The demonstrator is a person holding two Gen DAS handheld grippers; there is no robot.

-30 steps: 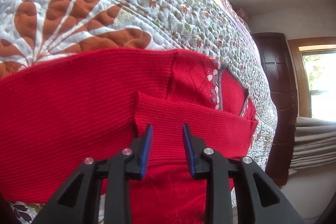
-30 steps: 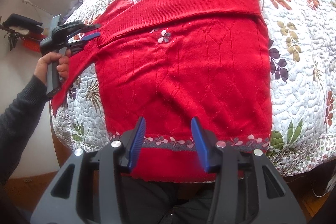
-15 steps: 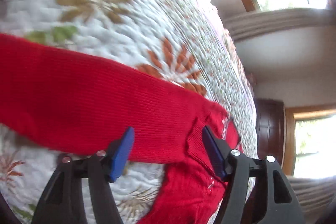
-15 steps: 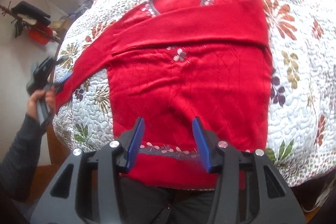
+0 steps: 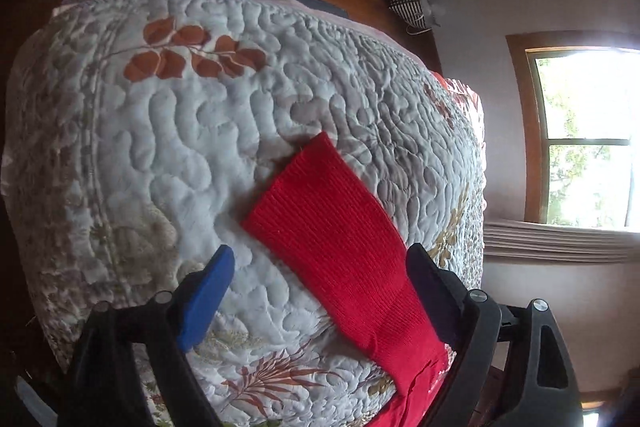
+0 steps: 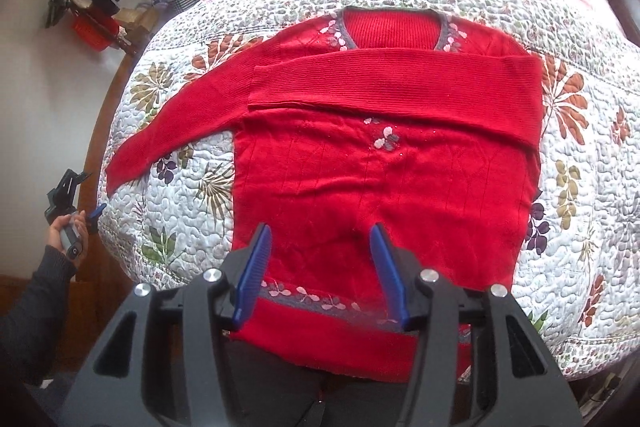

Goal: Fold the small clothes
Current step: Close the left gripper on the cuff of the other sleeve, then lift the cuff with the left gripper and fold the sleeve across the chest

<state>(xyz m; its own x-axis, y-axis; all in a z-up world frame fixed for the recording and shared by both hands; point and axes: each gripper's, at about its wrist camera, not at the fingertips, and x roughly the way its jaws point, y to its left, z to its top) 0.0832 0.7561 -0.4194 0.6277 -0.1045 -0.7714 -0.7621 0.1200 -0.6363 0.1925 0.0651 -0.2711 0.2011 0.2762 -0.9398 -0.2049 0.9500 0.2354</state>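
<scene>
A red sweater (image 6: pixel 384 187) lies flat on the quilted bed (image 6: pixel 592 211), one sleeve folded across the chest, the other sleeve (image 5: pixel 340 239) stretched slantwise toward the bed's left edge. The left gripper (image 5: pixel 320 291), jaws wide and empty, hovers nearest that cuff, sleeve running lengthwise between them. The right gripper (image 6: pixel 320 271) hangs open and empty over the hem.

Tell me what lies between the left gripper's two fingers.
In the left wrist view, the open left gripper frames bare floral quilt beside the blue finger and the sweater's red sleeve against the other.
</scene>
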